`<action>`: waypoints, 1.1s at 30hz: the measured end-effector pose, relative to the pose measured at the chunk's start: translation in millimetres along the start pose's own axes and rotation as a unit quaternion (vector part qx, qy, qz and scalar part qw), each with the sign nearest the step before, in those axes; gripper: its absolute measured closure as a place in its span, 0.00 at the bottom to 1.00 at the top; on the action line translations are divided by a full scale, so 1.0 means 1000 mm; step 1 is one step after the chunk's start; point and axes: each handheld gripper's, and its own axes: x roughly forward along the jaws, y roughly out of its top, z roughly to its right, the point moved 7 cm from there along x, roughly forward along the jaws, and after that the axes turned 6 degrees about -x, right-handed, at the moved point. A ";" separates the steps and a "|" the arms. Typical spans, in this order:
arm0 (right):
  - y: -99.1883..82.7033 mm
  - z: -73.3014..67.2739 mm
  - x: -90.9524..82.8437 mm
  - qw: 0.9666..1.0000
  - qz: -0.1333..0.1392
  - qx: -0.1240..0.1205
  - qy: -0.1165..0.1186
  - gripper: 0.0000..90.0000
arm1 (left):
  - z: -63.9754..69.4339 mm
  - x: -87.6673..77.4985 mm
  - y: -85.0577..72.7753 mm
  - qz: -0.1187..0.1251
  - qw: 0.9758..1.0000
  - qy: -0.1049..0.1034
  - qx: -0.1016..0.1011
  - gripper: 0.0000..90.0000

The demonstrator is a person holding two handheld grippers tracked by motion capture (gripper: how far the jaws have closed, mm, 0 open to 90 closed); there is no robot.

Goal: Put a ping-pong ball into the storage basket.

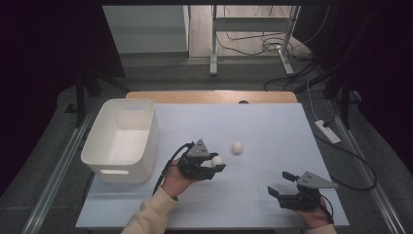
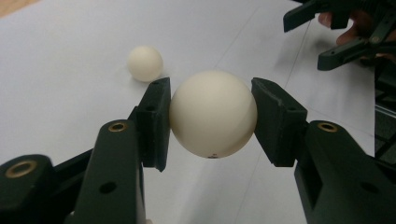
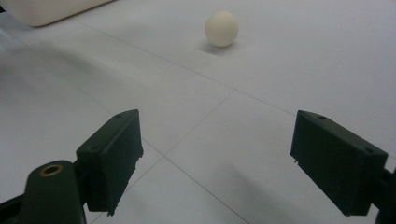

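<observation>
Your left claw [image 1: 217, 163] pinches a cream ball [image 1: 216, 160]; your right claw [image 1: 282, 184] is spread with nothing in it.

In the left gripper view, the held ball [image 2: 213, 114] sits squarely between your left claw's two black pads, one pressing on each side, clear of the white tabletop [image 1: 272, 131] below. A second cream ball [image 1: 237, 147] lies on the tabletop just beyond your left claw's tips, slightly to the right in the high view, apart from the held one. Your right claw hangs low over the tabletop well to the right of and nearer you than the left, and the loose ball [image 3: 222, 28] shows far ahead of its jaws. The white bin [image 1: 122, 141] stands to the left of your left claw, well apart from it.
</observation>
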 end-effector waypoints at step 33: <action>0.000 0.001 0.000 1.000 0.000 0.001 0.000 0.18 | -0.009 -0.060 0.021 0.090 0.995 0.030 0.002 0.56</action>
